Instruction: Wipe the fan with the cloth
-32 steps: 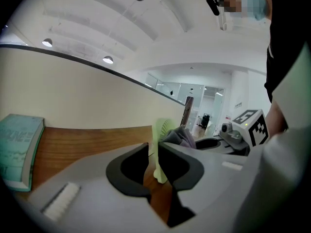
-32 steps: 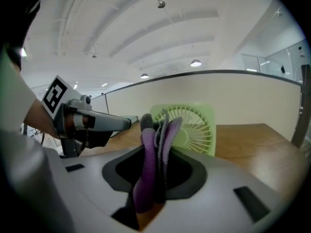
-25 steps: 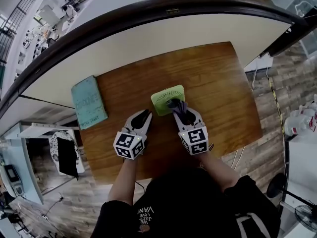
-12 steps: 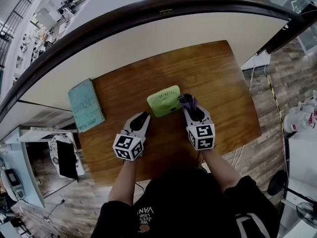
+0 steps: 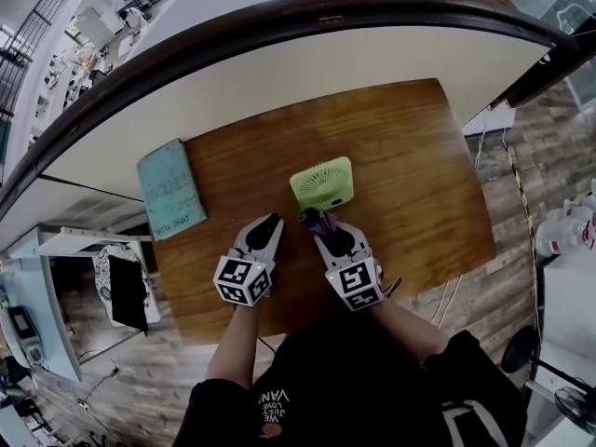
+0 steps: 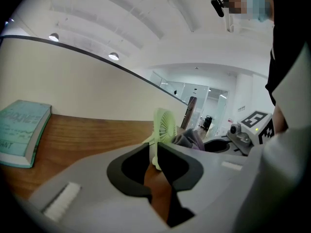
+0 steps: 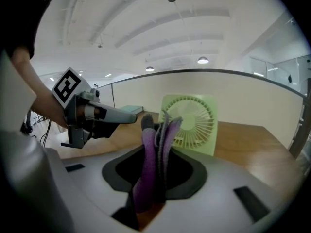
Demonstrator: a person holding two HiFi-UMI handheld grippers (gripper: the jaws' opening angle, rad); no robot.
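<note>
A small light-green fan (image 5: 323,182) stands upright on the wooden table (image 5: 414,156). My right gripper (image 5: 313,219) is just in front of the fan's near left corner, shut on a folded purple cloth (image 5: 316,223). In the right gripper view the cloth (image 7: 154,149) sticks up between the jaws and the fan's grille (image 7: 192,123) is close behind it. My left gripper (image 5: 274,220) hovers a little left of the fan. Its jaws are closing with only a narrow gap and nothing between them. The left gripper view shows the fan (image 6: 164,125) edge-on, ahead of the jaws.
A teal book (image 5: 169,190) lies at the table's left edge. A curved white partition with a dark rail (image 5: 279,73) runs along the table's far side. Wood floor lies beyond the right edge, and the person's body is at the near edge.
My right gripper, still holding the cloth, went from the fan's face to its right side, then came back toward me to the fan's near left corner. The left gripper stayed put.
</note>
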